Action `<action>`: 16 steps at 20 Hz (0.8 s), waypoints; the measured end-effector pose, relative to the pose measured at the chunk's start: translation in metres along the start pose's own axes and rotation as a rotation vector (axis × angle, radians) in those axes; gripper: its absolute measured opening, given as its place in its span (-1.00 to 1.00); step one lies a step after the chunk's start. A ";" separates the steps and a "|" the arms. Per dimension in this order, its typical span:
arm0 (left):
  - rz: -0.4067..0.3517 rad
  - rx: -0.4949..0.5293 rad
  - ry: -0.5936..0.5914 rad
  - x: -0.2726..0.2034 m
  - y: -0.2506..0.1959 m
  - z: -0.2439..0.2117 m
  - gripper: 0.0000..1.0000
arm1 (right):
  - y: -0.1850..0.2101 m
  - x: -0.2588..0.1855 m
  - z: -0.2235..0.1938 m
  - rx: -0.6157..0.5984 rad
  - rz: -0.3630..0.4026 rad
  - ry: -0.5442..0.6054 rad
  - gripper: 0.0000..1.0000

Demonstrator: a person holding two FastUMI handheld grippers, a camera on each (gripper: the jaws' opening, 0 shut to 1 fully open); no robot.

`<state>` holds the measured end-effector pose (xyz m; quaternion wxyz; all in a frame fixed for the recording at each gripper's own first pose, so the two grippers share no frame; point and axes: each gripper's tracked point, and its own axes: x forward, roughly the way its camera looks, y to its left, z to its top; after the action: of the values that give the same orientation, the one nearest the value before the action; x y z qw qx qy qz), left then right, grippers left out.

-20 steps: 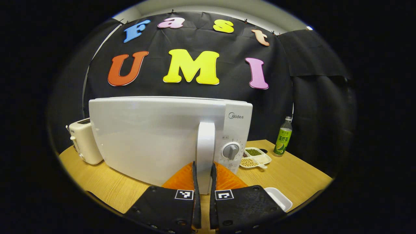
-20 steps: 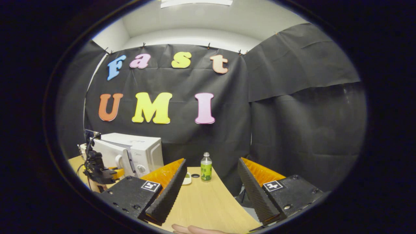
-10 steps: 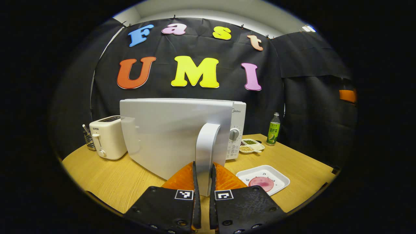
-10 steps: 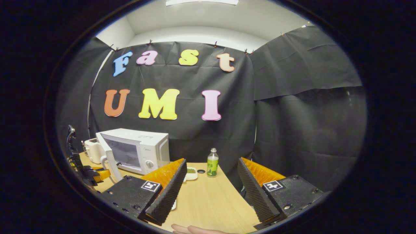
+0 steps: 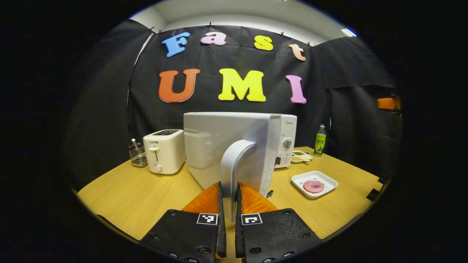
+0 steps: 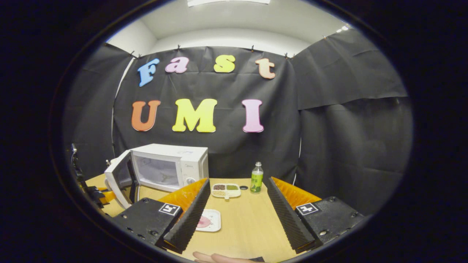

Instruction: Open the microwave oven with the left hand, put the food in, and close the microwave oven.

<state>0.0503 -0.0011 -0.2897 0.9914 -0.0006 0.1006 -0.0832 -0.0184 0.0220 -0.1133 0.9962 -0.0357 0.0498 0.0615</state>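
Food [image 6: 203, 221], a pink round slice on a white tray [image 6: 215, 226], lies on the wooden surface [image 6: 248, 223] just ahead of the right gripper [image 6: 237, 215] and a little to its left, half hidden behind that gripper's left finger. The right gripper's jaws stand wide apart, holding nothing, and it is the nearer of the two to the tray. In the left gripper view the same tray [image 5: 331, 181] sits well off to the right, in front of the microwave's control panel.

The left gripper [image 5: 229, 204] is clamped on the door's vertical handle [image 5: 234, 164], both fingers pressed against its sides. The door [image 5: 226, 146] is swung out toward the camera, seen nearly edge-on, its long axis upright. From the right gripper view the door [image 6: 119, 179] stands open at the microwave's [image 6: 172, 166] left, and the lit cavity faces the right gripper. By my reading, the coming move is the right gripper's: down and left to the tray, then across to the cavity, the open door being on the far side of that path.

Count: one microwave, one tray with one slice, one toaster [image 5: 163, 150], one small wire basket [image 5: 138, 155], one divided dish of beans [image 6: 226, 190], one green bottle [image 6: 256, 178], two grippers.
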 end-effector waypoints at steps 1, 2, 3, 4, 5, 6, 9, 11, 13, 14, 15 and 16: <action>0.037 0.005 0.002 -0.008 0.021 -0.002 -0.82 | 0.005 -0.001 -0.002 -0.005 0.004 0.004 0.99; 0.079 0.003 0.013 -0.020 0.043 -0.007 -0.82 | 0.008 -0.001 -0.004 -0.009 0.007 0.008 0.99; 0.128 0.005 0.014 -0.027 0.067 -0.010 -0.79 | 0.011 0.000 -0.005 -0.013 0.009 0.012 0.99; 0.158 0.005 0.016 -0.040 0.088 -0.010 -0.48 | 0.015 0.000 -0.008 -0.018 0.012 0.018 0.99; 0.183 -0.003 0.020 -0.051 0.107 -0.011 -0.09 | 0.017 0.002 -0.010 -0.024 0.016 0.024 0.99; 0.213 -0.019 0.023 -0.065 0.125 -0.013 -0.02 | 0.021 0.004 -0.013 -0.033 0.022 0.030 0.99; 0.279 -0.076 0.021 -0.096 0.163 -0.005 0.24 | 0.028 0.018 -0.024 -0.068 0.038 0.064 0.99; 0.300 -0.070 0.008 -0.114 0.168 0.009 0.75 | 0.028 0.035 -0.034 -0.077 0.046 0.110 0.99; 0.320 -0.041 -0.024 -0.128 0.164 0.036 0.86 | 0.025 0.056 -0.045 -0.085 0.053 0.168 0.99; 0.320 -0.030 -0.039 -0.133 0.159 0.049 0.85 | 0.024 0.067 -0.050 -0.094 0.059 0.199 1.00; 0.321 -0.025 -0.053 -0.136 0.153 0.063 0.87 | 0.022 0.077 -0.055 -0.106 0.066 0.229 1.00; 0.320 -0.020 -0.069 -0.136 0.147 0.076 0.86 | 0.020 0.088 -0.063 -0.119 0.073 0.267 1.00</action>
<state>-0.0420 0.1648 -0.1902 0.9948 0.0026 0.0663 0.0769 0.0602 0.0471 -0.1864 0.9740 -0.1006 0.1794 0.0951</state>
